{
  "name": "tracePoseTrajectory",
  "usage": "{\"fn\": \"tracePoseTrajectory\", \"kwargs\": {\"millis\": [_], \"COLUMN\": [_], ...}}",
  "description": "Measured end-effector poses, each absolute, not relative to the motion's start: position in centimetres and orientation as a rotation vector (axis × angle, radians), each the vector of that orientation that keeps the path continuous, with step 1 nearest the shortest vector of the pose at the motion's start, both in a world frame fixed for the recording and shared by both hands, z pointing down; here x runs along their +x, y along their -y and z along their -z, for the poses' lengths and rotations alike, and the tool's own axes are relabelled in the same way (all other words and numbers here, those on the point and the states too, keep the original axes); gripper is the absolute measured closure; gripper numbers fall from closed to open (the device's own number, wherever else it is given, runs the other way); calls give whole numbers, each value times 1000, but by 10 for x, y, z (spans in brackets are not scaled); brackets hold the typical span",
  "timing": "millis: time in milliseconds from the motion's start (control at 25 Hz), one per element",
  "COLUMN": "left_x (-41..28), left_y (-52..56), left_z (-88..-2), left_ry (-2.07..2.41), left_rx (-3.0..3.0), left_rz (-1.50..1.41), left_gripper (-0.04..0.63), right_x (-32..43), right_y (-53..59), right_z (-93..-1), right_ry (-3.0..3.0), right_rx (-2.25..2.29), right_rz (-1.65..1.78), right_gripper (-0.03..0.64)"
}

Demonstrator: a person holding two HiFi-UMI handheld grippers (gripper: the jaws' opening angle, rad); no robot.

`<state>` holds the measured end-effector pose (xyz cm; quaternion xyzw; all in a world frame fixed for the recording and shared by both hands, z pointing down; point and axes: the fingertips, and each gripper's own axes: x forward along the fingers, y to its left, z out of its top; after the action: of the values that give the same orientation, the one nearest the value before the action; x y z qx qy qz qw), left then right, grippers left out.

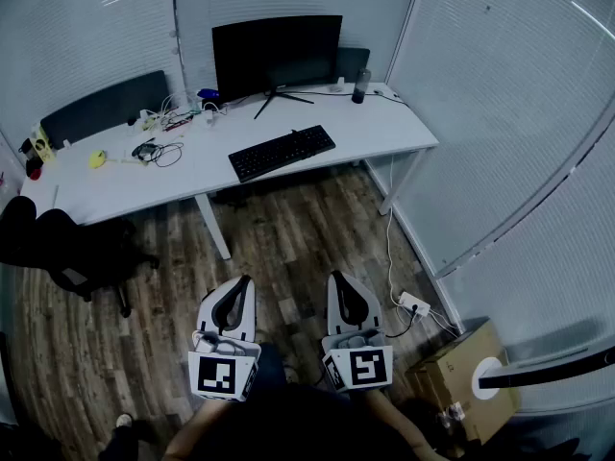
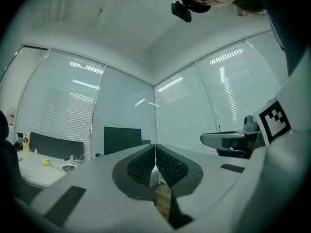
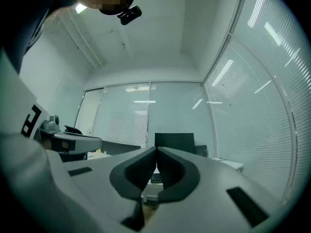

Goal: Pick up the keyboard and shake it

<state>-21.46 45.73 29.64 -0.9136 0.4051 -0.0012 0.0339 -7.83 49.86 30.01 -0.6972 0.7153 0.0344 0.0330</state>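
Note:
A black keyboard (image 1: pixel 282 152) lies on the white desk (image 1: pixel 125 185) in front of a dark monitor (image 1: pixel 277 54), far ahead of me. Both grippers hang over the wooden floor, well short of the desk. My left gripper (image 1: pixel 241 281) is shut with nothing between its jaws. My right gripper (image 1: pixel 335 278) is shut and empty too. In the right gripper view a sliver of the keyboard (image 3: pixel 155 177) shows past the closed jaws of the right gripper (image 3: pixel 156 152). In the left gripper view the left gripper (image 2: pixel 155 149) points level at the monitor (image 2: pixel 122 139).
A black office chair (image 1: pixel 67 248) stands left of the desk leg. Cables and small items (image 1: pixel 154 150) lie on the desk's left half, a bottle (image 1: pixel 360 85) at its back right. A power strip with a cord (image 1: pixel 413 305) and a cardboard box (image 1: pixel 456 377) sit on the floor at right.

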Motion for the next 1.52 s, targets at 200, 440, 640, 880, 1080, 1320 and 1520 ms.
{"fn": "tracePoseTrajectory", "kwargs": {"millis": [200, 440, 640, 880, 1080, 1320, 1520], "left_x": [-206, -197, -191, -194, -194, -173, -163], "left_y": [-438, -403, -371, -322, -270, -213, -185], "left_z": [-301, -305, -307, -320, -319, -327, -342], "left_ry": [-1235, -1256, -1284, -1297, -1249, -1148, -1092], "left_rx": [-2818, -2830, -2827, -2834, -2851, -2899, -2947], "left_rz": [-26, -33, -48, -4, 2, 24, 45], "left_gripper": [569, 569, 569, 569, 569, 569, 569], "right_x": [-67, -56, -42, -34, -29, -11, -10], "right_y": [-480, -453, -433, -379, -328, -285, -255], "right_z": [-300, -302, -303, -316, -306, -313, -323], "right_ry": [-2198, -2225, -2231, -2228, -2192, -2120, -2129], "right_rx": [-2149, -2161, -2187, -2188, -2216, -2304, -2315], "right_rz": [-118, -113, -128, -98, -129, -115, -95], "right_gripper": [589, 589, 589, 589, 588, 588, 588]}}
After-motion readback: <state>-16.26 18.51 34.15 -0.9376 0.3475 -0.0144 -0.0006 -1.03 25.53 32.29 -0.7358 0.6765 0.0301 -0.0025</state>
